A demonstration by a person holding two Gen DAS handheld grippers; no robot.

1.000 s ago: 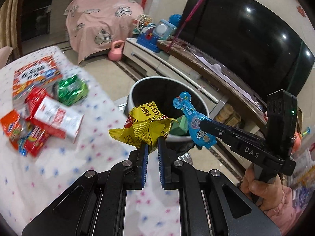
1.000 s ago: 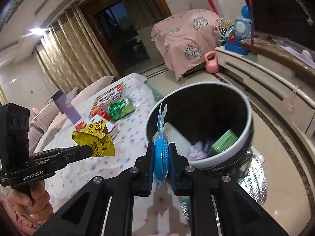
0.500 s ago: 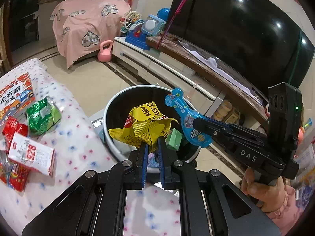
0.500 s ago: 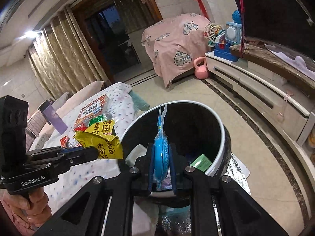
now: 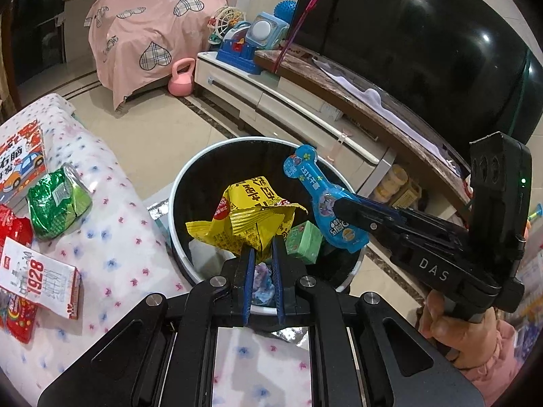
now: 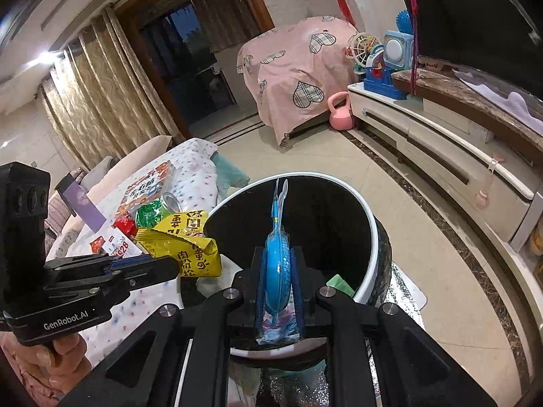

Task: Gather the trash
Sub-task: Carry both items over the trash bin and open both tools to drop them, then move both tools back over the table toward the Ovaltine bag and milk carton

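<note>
Holding both pieces over the bin (image 5: 190, 183), left gripper (image 5: 261, 254) pinched tight on the yellow wrapper (image 5: 251, 224) w/ right gripper (image 6: 278, 264) clamped on the blue packet (image 6: 276, 264) just beside it, risk is crinkly foil snagging the pads or drifting onto the rim nearest the tool, landing on the floor.

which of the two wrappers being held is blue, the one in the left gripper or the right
The bone-shaped wrapper clamped in the right gripper is blue. The left gripper pinches a crumpled yellow snack bag.
</note>
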